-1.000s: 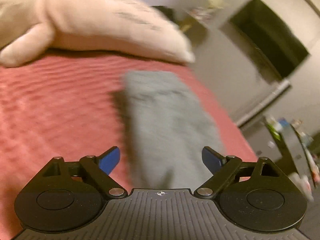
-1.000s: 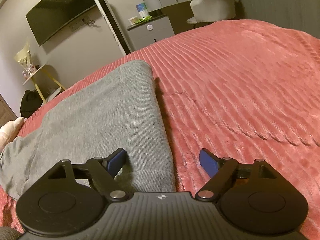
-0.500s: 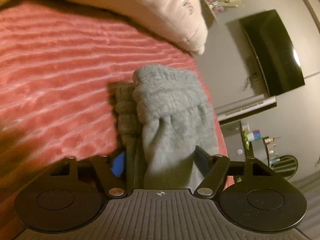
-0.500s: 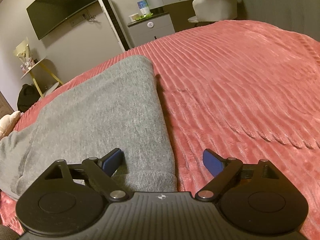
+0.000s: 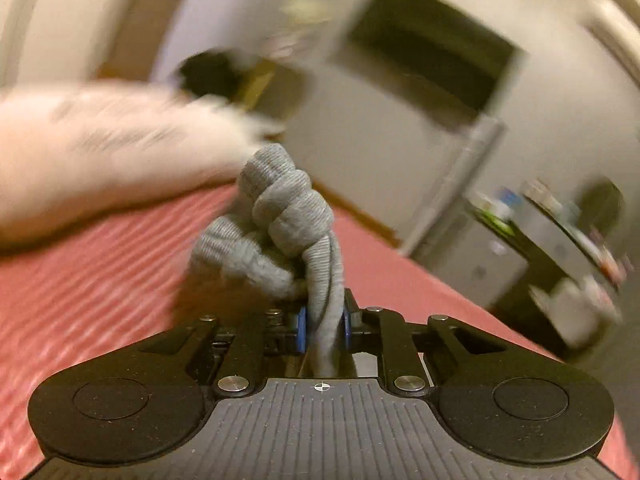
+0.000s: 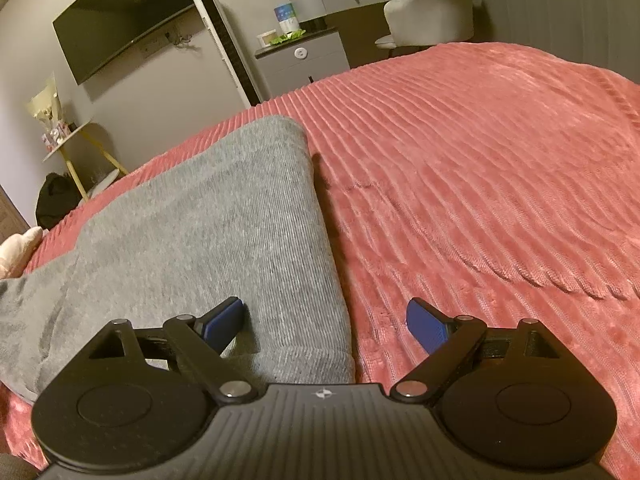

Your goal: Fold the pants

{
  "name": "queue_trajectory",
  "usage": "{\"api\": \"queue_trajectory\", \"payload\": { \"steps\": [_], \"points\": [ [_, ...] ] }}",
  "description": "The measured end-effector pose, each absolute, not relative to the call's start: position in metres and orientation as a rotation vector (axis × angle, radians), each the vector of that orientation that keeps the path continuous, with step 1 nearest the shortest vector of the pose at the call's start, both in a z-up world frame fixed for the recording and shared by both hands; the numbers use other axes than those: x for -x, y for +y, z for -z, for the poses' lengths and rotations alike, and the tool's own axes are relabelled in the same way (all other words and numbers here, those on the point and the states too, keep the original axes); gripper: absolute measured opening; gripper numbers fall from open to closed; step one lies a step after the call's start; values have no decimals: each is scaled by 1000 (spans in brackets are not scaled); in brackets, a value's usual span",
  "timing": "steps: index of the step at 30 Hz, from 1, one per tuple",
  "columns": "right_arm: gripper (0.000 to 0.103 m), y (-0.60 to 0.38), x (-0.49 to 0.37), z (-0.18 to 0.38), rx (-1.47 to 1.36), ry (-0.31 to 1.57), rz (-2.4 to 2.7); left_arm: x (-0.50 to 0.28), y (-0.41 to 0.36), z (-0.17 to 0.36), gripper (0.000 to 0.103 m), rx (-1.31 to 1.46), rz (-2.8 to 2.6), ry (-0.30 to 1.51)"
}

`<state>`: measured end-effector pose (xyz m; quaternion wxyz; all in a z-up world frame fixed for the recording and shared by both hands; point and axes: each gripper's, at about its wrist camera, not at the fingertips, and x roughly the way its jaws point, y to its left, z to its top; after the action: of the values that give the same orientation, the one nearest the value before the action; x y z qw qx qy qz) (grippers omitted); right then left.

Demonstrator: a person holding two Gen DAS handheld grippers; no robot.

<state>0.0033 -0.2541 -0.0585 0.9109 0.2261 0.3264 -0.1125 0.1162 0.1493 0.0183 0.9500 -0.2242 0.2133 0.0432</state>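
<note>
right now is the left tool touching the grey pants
Touching. The left wrist view shows the left tool with both blue pads clamped on a bunched fold of the grey pants, no gap either side.

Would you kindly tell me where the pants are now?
In the right wrist view the grey pants lie left of centre on the red bedspread; the left gripper pinches one bunched end.

A dark wall-mounted television [image 6: 124,16] hangs near a grey dresser [image 6: 304,58] and padded chair [image 6: 430,10].
</note>
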Motion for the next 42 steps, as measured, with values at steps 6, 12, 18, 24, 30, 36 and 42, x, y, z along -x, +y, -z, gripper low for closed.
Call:
{"api": "queue_trajectory", "payload": {
  "steps": [6,12,18,24,30,36,42],
  "points": [
    [89,-260,4,52,-509,623,229,-99,10,-53,19,13,201,378],
    [89,-265,14,45,-550,565,214,-94,-114,-14,28,-246,490,533],
    [89,-271,24,39,-588,508,172,-101,-123,-1,57,-108,510,787],
    [88,-258,22,22,-594,465,79,-60,-46,-13,89,-74,-11,656],
    [88,-223,-17,11,-672,513,-135,-77,32,20,90,230,-277,813],
    [89,-213,-82,56,-911,724,-159,-76,75,55,87,493,-277,977],
    [56,-207,-106,65,-1077,678,-119,-74,79,62,87,550,-244,976]
  ]
}}
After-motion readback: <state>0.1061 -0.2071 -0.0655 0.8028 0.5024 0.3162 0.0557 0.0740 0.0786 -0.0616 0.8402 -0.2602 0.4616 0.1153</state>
